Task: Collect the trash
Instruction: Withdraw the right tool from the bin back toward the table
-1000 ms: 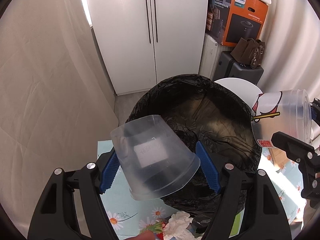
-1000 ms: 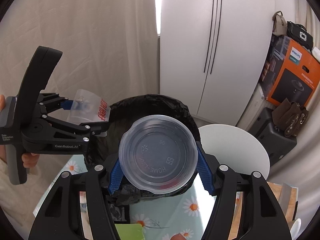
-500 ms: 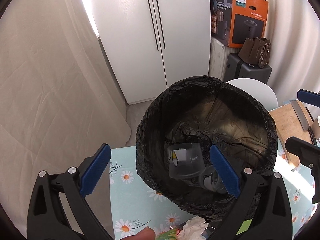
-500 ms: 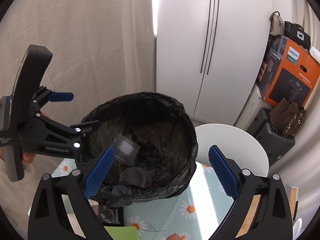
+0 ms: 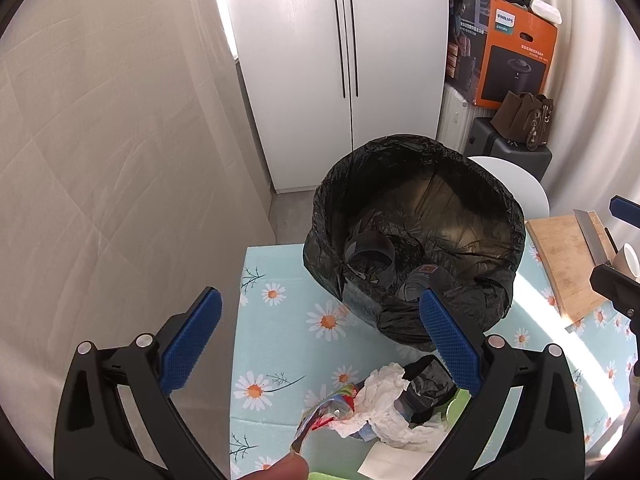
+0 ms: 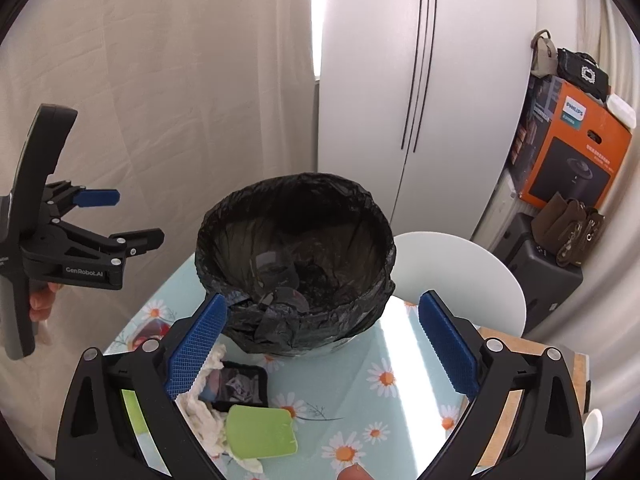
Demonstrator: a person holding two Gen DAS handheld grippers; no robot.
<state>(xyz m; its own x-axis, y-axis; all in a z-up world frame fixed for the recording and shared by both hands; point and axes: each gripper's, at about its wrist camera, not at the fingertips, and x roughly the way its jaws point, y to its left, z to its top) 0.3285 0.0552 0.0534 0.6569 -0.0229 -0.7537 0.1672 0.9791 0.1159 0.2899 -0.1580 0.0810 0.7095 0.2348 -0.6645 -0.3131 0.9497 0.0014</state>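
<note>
A lined bin (image 5: pixel 416 240) is sitting on the table (image 5: pixel 280 344) at the centre of the left wrist frame, with two plastic cups (image 5: pixel 370 254) lying inside it. Below the bin, toward the lower edge, a crumpled tissue (image 5: pixel 384 412), a wrapper (image 5: pixel 324 412) and a small tray (image 5: pixel 424 396) are lying together on the table. A cutting board (image 5: pixel 568 264) is lying at the right edge, a cabinet (image 5: pixel 340 68) is standing behind the bin at top centre, and a box (image 5: pixel 504 56) is sitting at upper right.
</note>
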